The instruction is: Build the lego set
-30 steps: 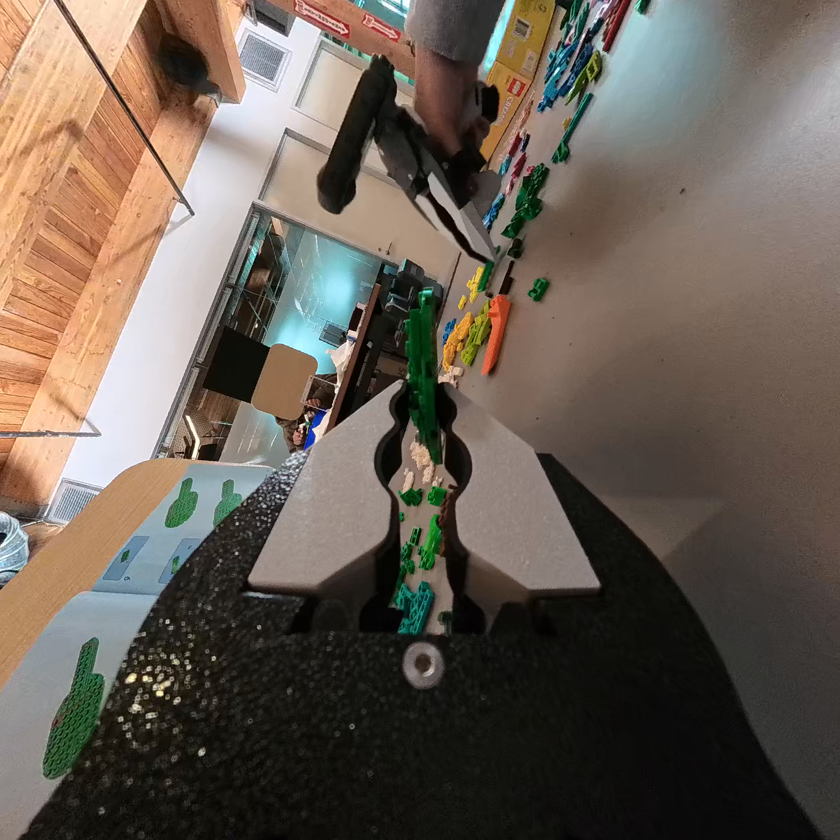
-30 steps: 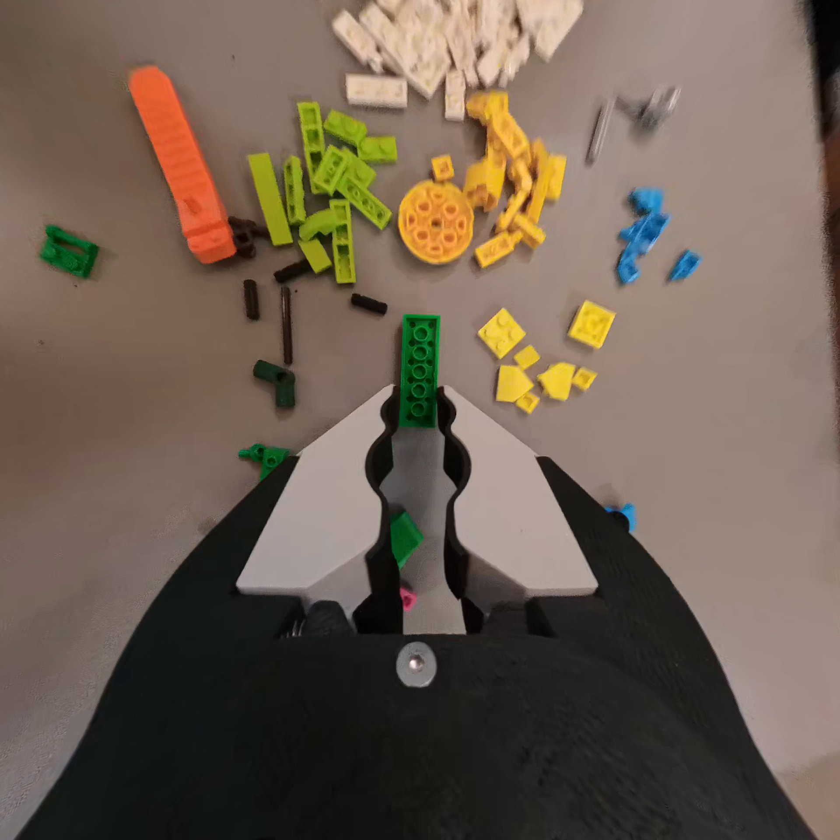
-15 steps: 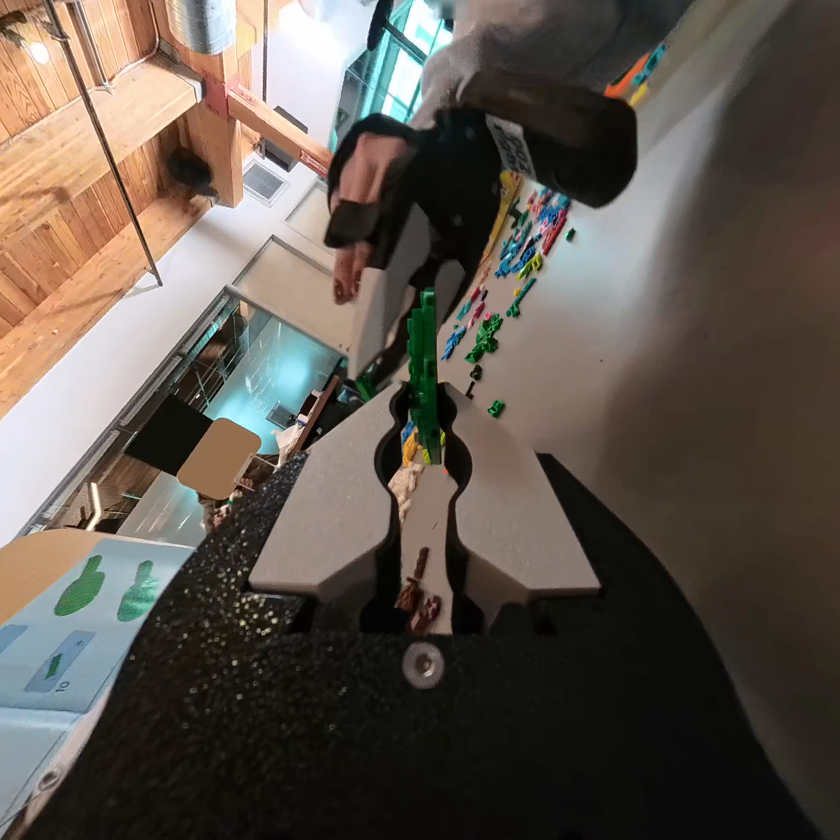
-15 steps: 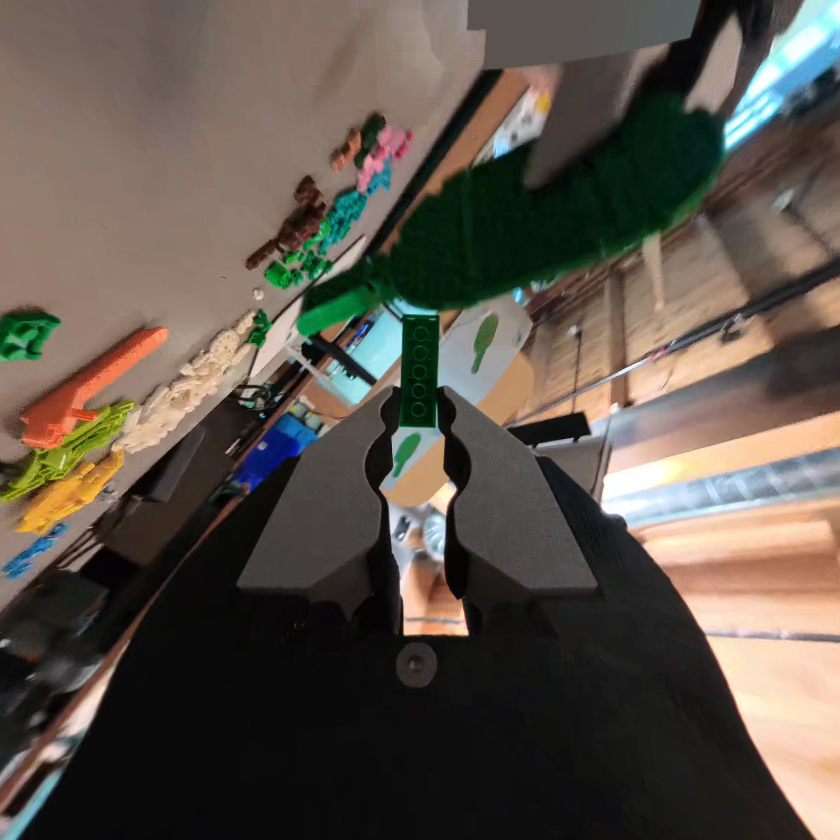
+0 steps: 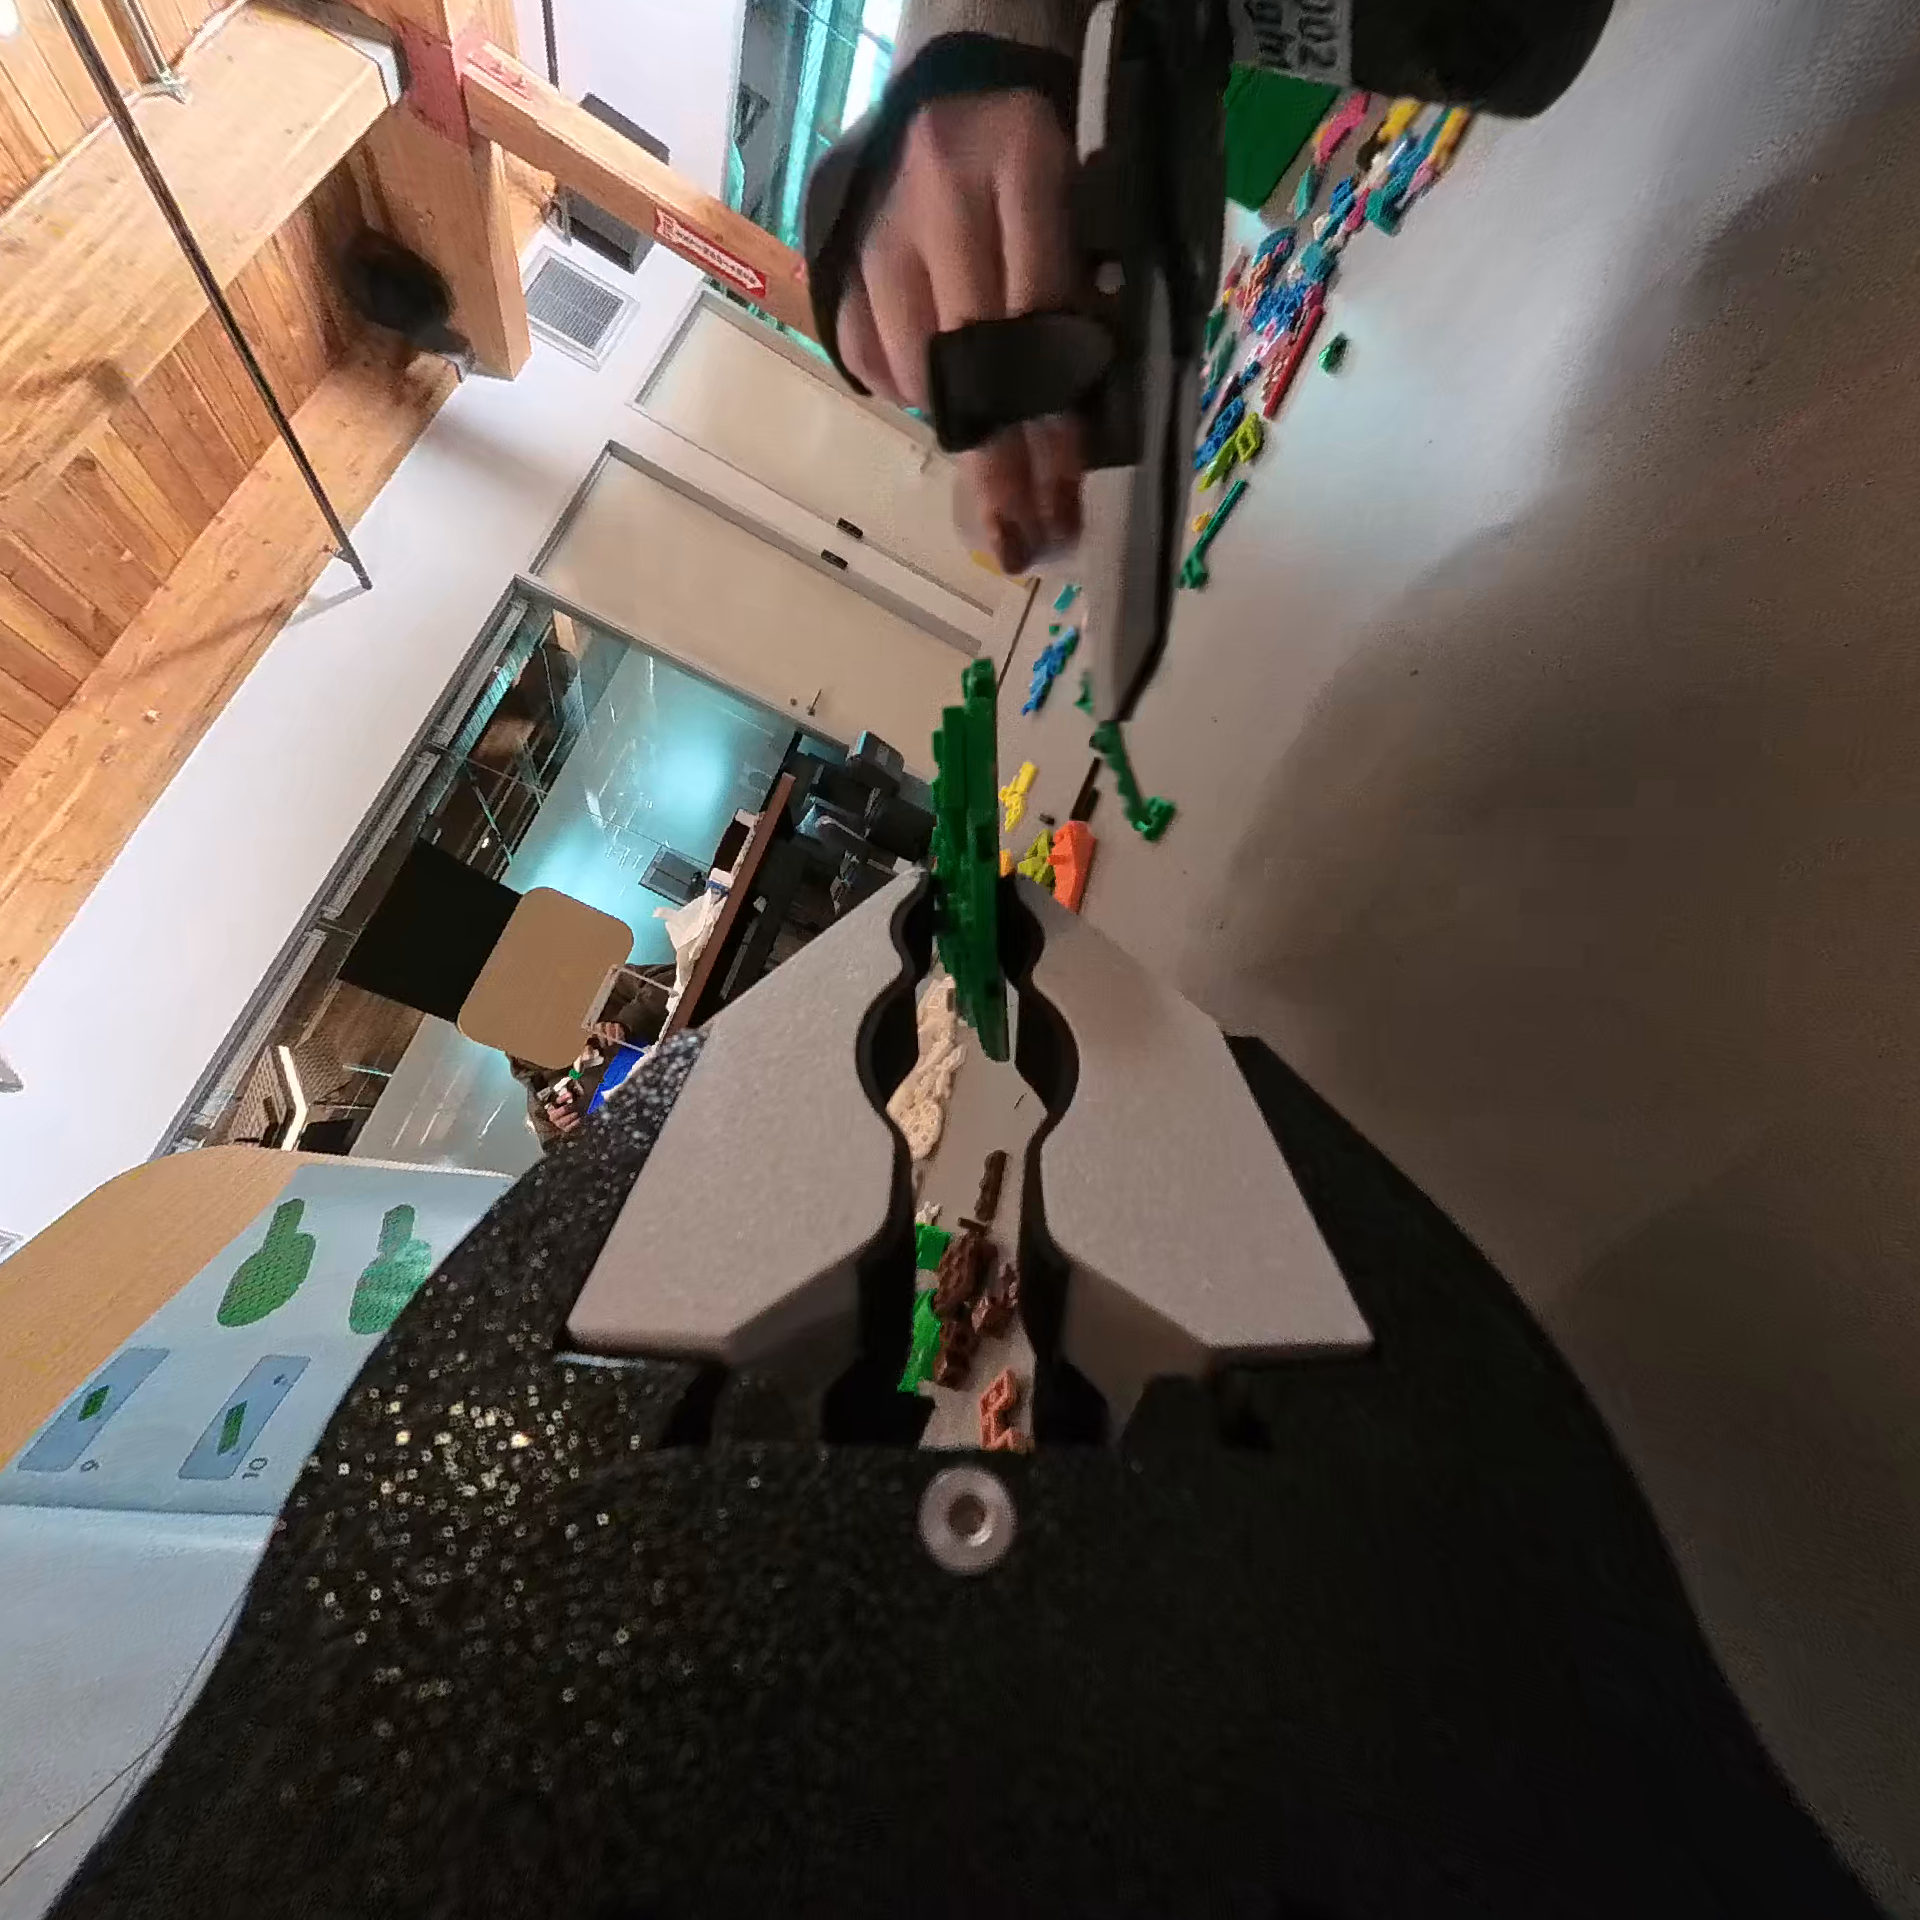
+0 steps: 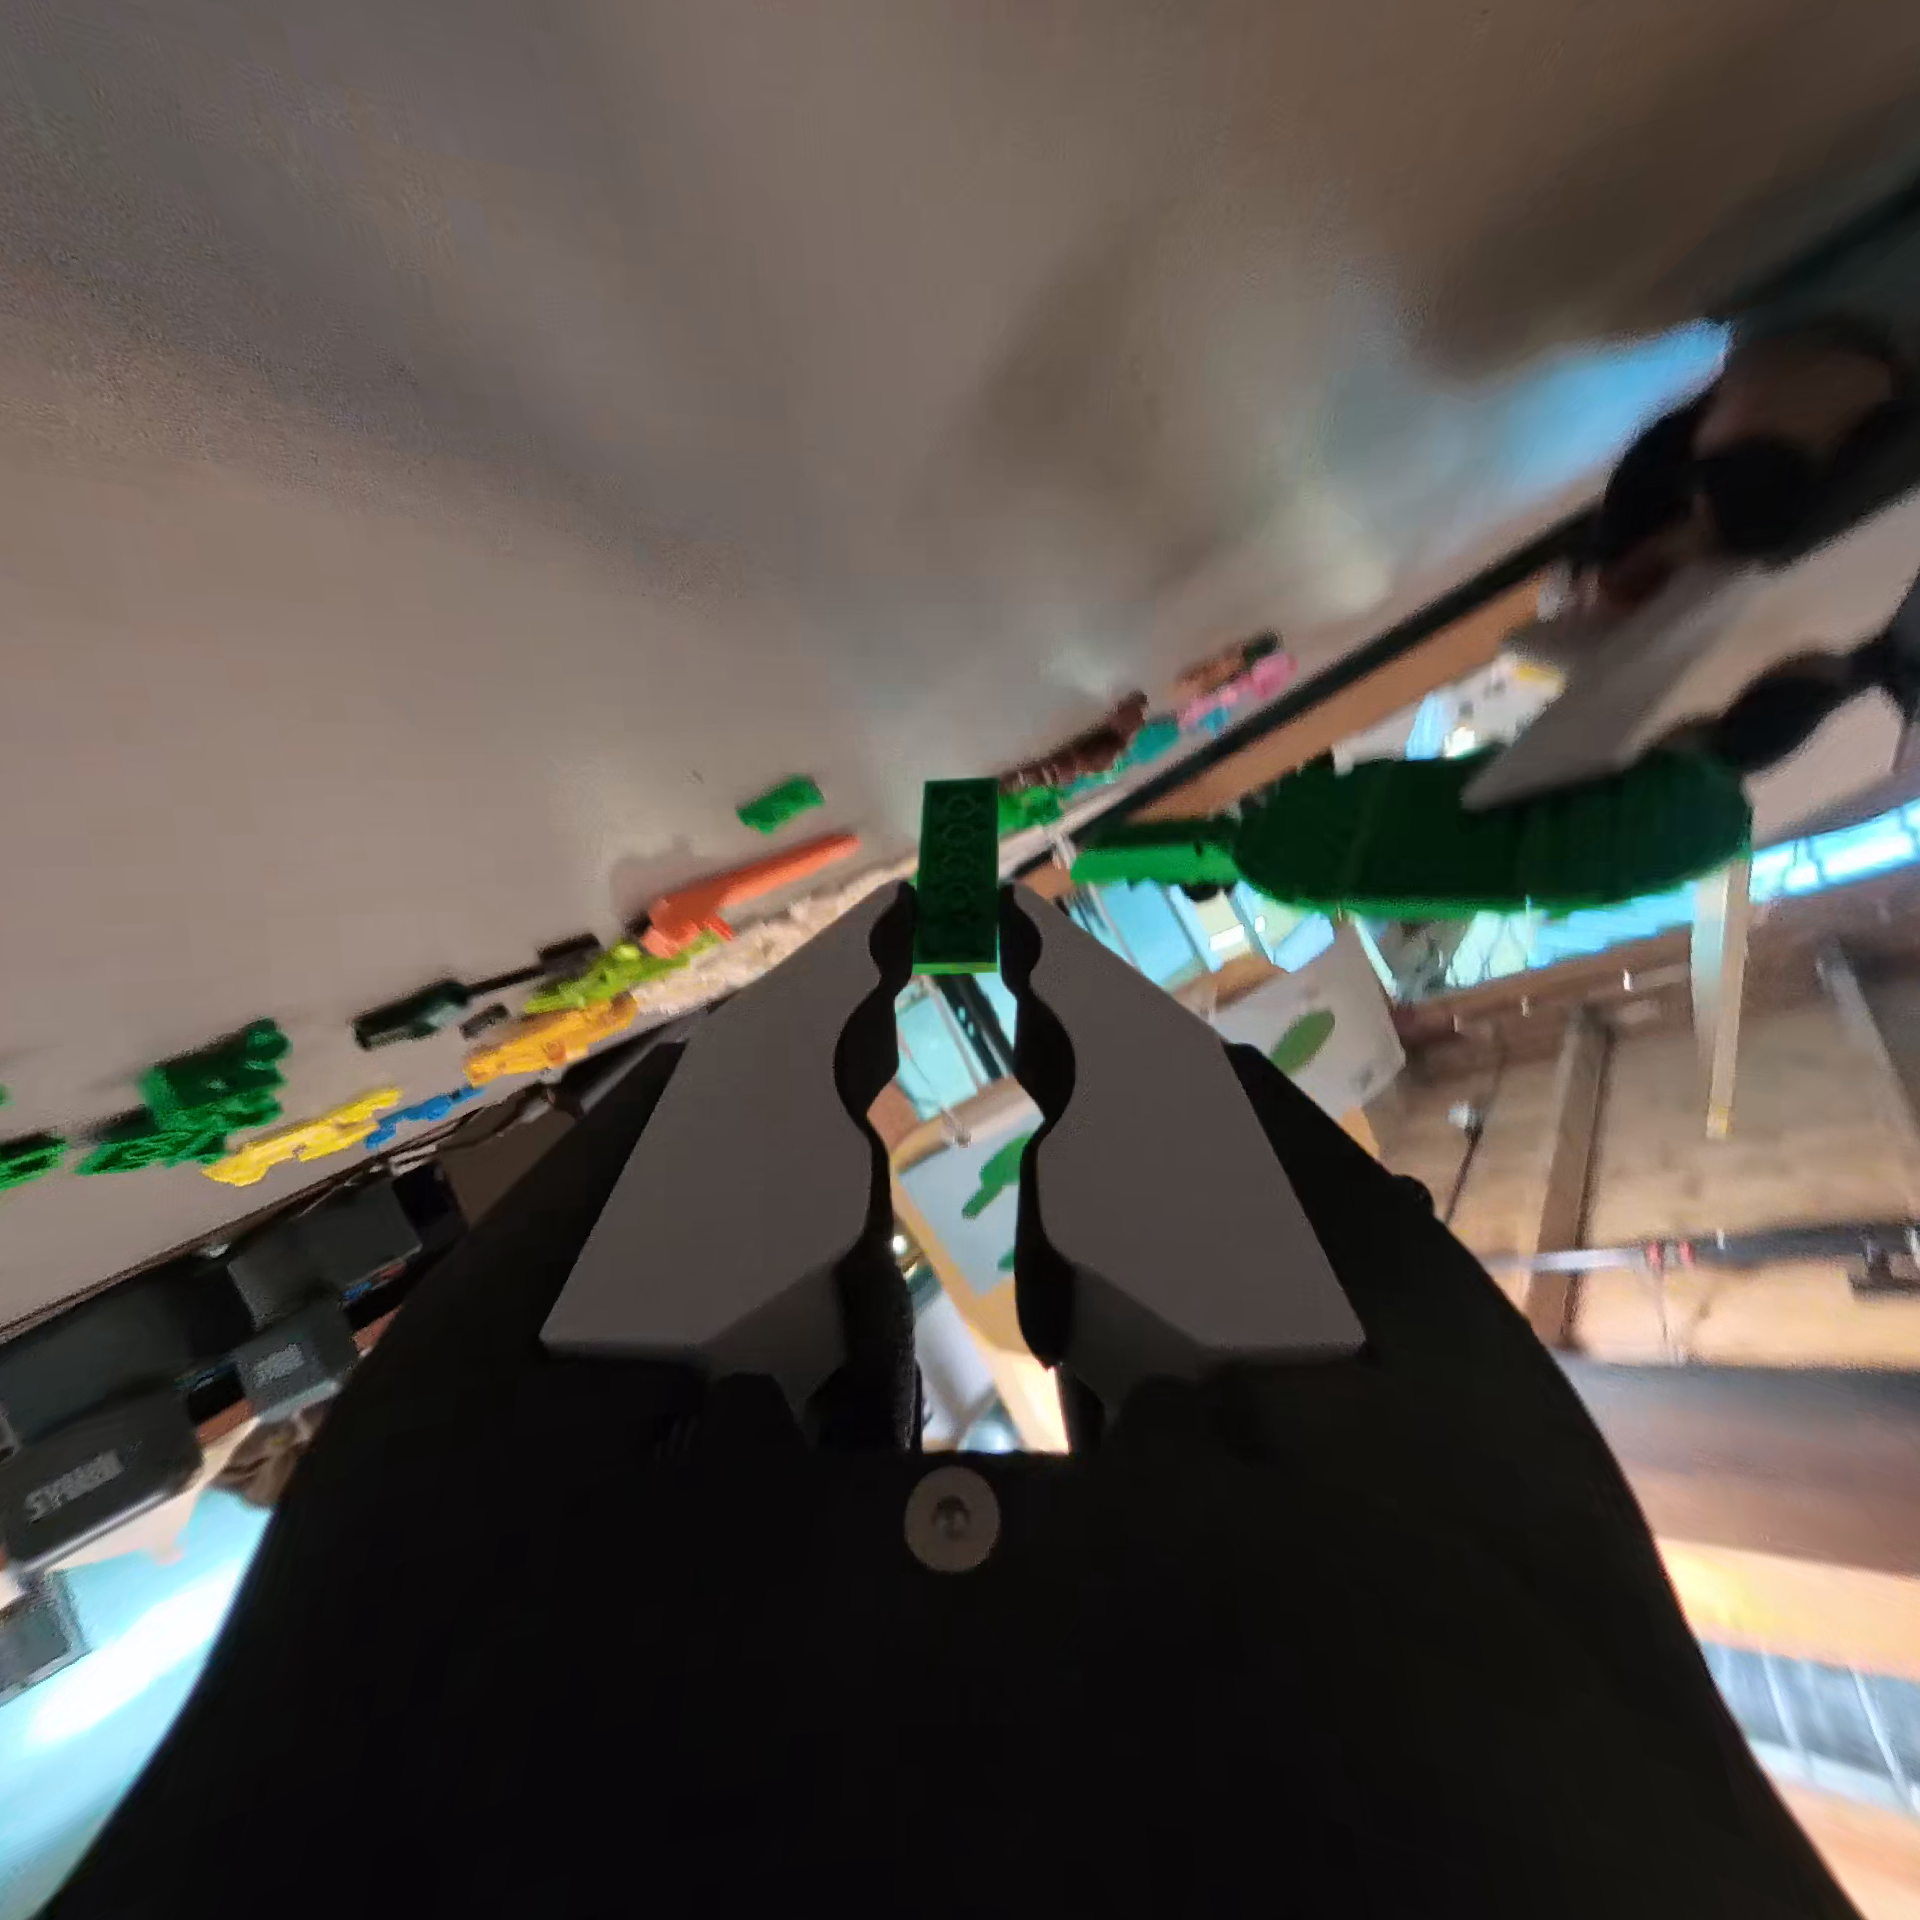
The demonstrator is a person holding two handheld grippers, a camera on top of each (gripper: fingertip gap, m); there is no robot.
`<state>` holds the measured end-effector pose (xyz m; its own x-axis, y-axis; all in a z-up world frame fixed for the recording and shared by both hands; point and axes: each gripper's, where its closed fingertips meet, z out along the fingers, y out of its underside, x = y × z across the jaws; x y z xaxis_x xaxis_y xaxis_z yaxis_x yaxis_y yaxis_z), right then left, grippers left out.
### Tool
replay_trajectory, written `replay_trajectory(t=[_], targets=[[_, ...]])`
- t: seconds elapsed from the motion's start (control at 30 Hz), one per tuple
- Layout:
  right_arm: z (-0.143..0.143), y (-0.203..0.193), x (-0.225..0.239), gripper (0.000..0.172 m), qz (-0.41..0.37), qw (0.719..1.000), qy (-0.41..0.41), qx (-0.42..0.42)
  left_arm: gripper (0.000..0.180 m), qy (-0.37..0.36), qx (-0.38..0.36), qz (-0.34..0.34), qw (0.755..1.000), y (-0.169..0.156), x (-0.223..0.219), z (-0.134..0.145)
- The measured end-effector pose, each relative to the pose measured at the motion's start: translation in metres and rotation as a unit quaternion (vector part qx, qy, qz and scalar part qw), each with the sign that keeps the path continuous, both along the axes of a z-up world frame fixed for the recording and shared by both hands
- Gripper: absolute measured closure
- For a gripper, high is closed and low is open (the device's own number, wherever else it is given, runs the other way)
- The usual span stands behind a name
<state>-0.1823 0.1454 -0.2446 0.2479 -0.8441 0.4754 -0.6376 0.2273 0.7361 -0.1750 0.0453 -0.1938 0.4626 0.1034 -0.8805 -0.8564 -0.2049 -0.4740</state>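
Plate between fingers; built model right.

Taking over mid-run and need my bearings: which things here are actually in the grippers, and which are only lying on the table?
In hand:
- left gripper: flat green brick model
- right gripper: green plate

Lying about:
- orange tool
- white pieces
- brown pieces
- yellow pieces

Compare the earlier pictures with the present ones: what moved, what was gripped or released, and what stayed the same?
The right gripper lifted its green plate off the grey table and swung from looking down at the loose bricks to facing the green brick model. Nothing was gripped or released. The left gripper stayed clamped on the model's edge, and the orange tool kept its place.
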Motion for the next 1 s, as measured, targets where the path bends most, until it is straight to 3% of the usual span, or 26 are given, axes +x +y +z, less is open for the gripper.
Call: replay_trajectory(t=[0.13, 0.17, 0.27, 0.33, 0.4, 0.47, 0.53, 0.63, 0.73, 0.87, 0.93, 1.0], targets=[[-0.020, -0.004, 0.020, 0.158, 0.025, 0.998, -0.048, 0.030, 0.171, 0.002, -0.003, -0.001, 1.000, 0.000, 0.002, -0.002], [-0.023, -0.006, 0.024, 0.165, 0.020, 0.997, -0.071, 0.023, 0.171, 0.004, -0.005, -0.001, 1.000, 0.000, 0.002, -0.002], [-0.026, -0.003, 0.035, 0.147, -0.082, 0.977, -0.193, -0.022, 0.171, 0.012, -0.006, -0.002, 1.000, -0.002, 0.004, -0.003], [-0.009, -0.010, 0.035, 0.129, -0.172, 0.935, -0.289, -0.110, 0.171, 0.017, -0.006, -0.009, 1.000, -0.002, 0.007, -0.003], [0.015, -0.024, 0.029, 0.114, -0.262, 0.857, -0.390, -0.214, 0.171, 0.021, -0.002, -0.036, 0.999, -0.001, 0.017, -0.001], [0.037, -0.041, 0.030, 0.105, -0.298, 0.773, -0.488, -0.274, 0.171, 0.022, -0.003, -0.080, 0.997, 0.000, 0.035, 0.001], [0.053, -0.056, 0.034, 0.099, -0.290, 0.732, -0.545, -0.289, 0.171, 0.020, 0.003, -0.116, 0.993, 0.000, 0.052, 0.007], [0.047, -0.060, 0.041, 0.101, -0.301, 0.729, -0.567, -0.238, 0.171, 0.009, 0.011, -0.147, 0.989, 0.001, 0.069, 0.014], [0.032, -0.058, 0.053, 0.116, -0.310, 0.734, -0.578, -0.179, 0.171, -0.001, 0.018, -0.170, 0.985, 0.000, 0.081, 0.021], [0.029, -0.053, 0.072, 0.135, -0.358, 0.660, -0.649, -0.123, 0.171, -0.002, 0.015, -0.193, 0.981, 0.000, 0.093, 0.026], [0.032, -0.050, 0.079, 0.154, -0.378, 0.618, -0.682, -0.099, 0.171, 0.014, 0.010, -0.200, 0.980, 0.003, 0.100, 0.025], [0.031, -0.044, 0.086, 0.154, -0.393, 0.589, -0.702, -0.073, 0.170, 0.018, 0.012, -0.198, 0.980, 0.007, 0.103, 0.025]])
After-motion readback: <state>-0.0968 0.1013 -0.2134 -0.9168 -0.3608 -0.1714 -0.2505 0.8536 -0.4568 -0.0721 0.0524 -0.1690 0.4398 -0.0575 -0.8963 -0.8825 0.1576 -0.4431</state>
